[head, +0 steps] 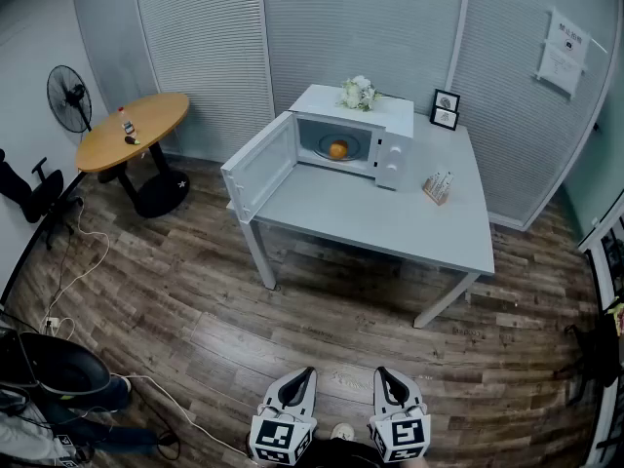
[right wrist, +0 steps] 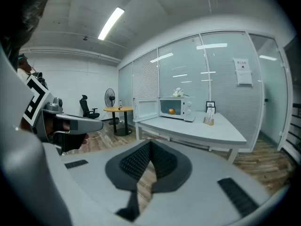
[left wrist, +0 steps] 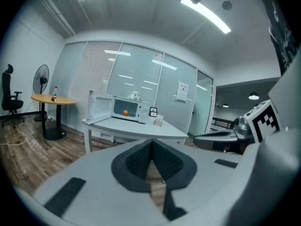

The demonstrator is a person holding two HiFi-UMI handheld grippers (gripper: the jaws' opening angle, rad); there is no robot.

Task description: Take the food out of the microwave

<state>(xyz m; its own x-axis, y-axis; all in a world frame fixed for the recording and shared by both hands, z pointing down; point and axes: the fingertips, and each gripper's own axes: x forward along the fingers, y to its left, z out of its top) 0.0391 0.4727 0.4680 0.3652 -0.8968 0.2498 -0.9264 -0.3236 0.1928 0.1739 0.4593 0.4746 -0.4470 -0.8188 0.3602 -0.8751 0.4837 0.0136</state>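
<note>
A white microwave (head: 353,141) stands at the back of a grey table (head: 390,222) with its door (head: 258,168) swung wide open to the left. Inside it an orange food item (head: 337,149) rests on a plate. The same microwave (left wrist: 126,108) and the orange food (left wrist: 125,112) show small and far off in the left gripper view, and the food (right wrist: 171,110) also in the right gripper view. My left gripper (head: 304,374) and right gripper (head: 383,375) hang side by side at the bottom of the head view, far from the table. Both are shut and hold nothing.
White flowers (head: 359,92) sit on the microwave, two small picture frames (head: 445,108) and a card holder (head: 437,187) on the table. A round wooden table (head: 134,130), a standing fan (head: 68,98) and an office chair (head: 29,191) are at the left. Cables (head: 78,271) trail across the wooden floor.
</note>
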